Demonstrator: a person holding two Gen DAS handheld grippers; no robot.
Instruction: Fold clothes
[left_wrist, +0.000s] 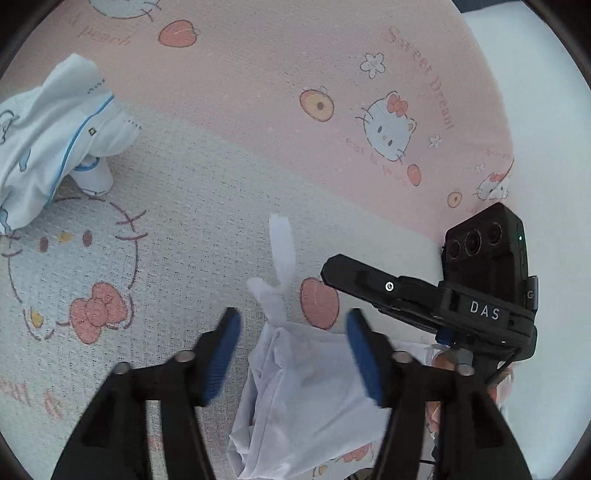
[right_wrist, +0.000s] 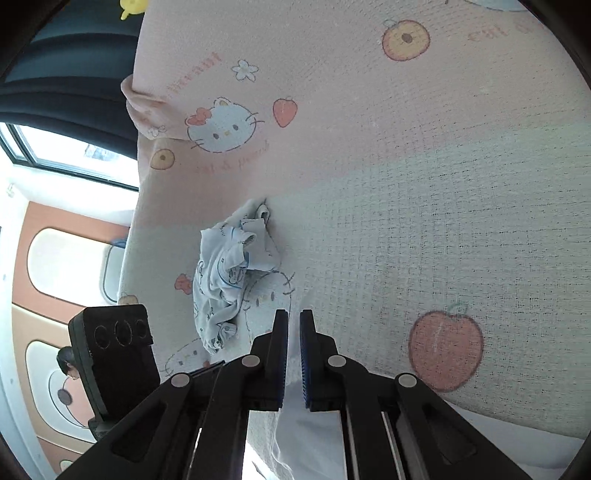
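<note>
A thin white garment (left_wrist: 306, 391) lies bunched between the blue pads of my left gripper (left_wrist: 291, 354). The jaws stand wide apart; the cloth brushes the right pad (left_wrist: 364, 365) and is clear of the left one. A white strip (left_wrist: 282, 251) of the garment trails ahead on the bed. My right gripper (right_wrist: 293, 332) is shut on a fold of the same white garment (right_wrist: 314, 435). In the left wrist view that gripper (left_wrist: 328, 271) juts in from the right. A second garment (left_wrist: 48, 140), white with blue trim and cartoon print, lies crumpled at the far left (right_wrist: 229, 273).
Everything rests on a pink and white bed cover (left_wrist: 258, 110) printed with cat faces and peaches. The left gripper's camera block (right_wrist: 114, 339) shows at the lower left. Past the bed's left edge are a dark curtain (right_wrist: 55, 74), a window (right_wrist: 55, 147) and an orange floor mat (right_wrist: 40, 258).
</note>
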